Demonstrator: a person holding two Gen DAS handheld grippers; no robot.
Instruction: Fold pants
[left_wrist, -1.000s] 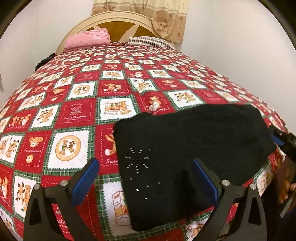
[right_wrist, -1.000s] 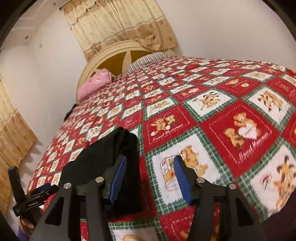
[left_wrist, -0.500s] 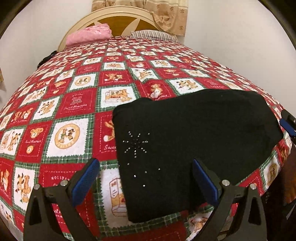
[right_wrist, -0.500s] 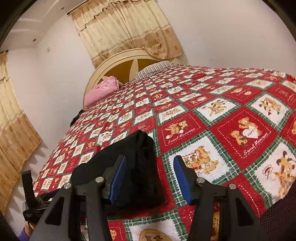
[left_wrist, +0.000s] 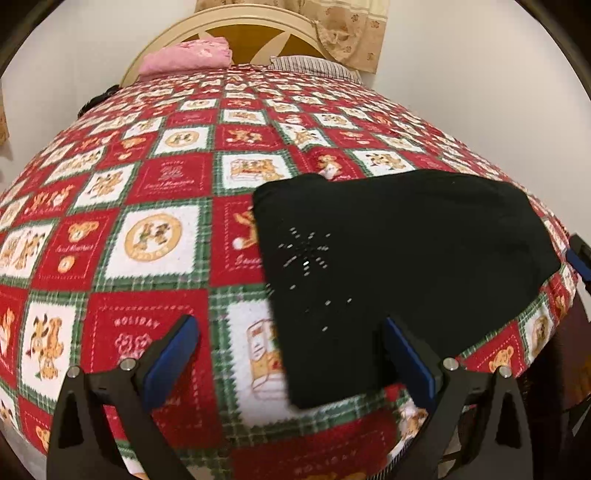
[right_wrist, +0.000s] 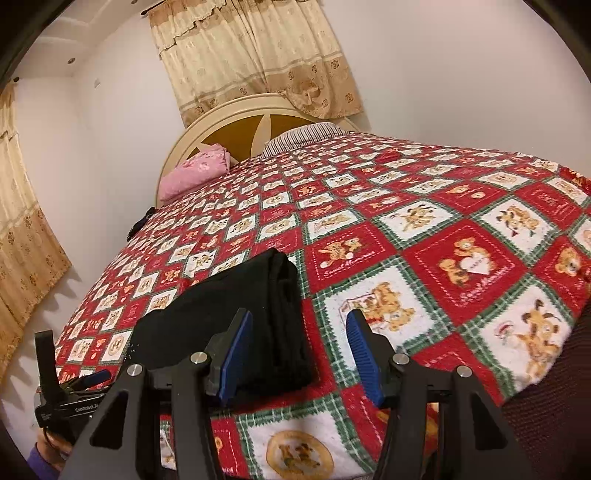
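The black pants (left_wrist: 399, 258) lie folded into a flat stack on the red, white and green bear-print bedspread (left_wrist: 155, 240) near the bed's front edge; small rhinestones show on the top layer. My left gripper (left_wrist: 291, 354) is open and empty, hovering just before the stack's near left corner. In the right wrist view the folded pants (right_wrist: 236, 314) show their layered end. My right gripper (right_wrist: 299, 347) is open and empty, just off that end of the stack. The left gripper's body (right_wrist: 70, 395) shows at the lower left there.
A pink folded cloth (left_wrist: 188, 55) and a striped pillow (left_wrist: 314, 66) lie at the cream headboard (right_wrist: 236, 122). Beige curtains (right_wrist: 251, 48) hang behind. A white wall runs along the bed's right side. The bed's edge drops off below both grippers.
Both grippers have drawn back and risen from the folded pants, staying open. The right view has tilted up, showing more wall and curtain. The pants have not moved.
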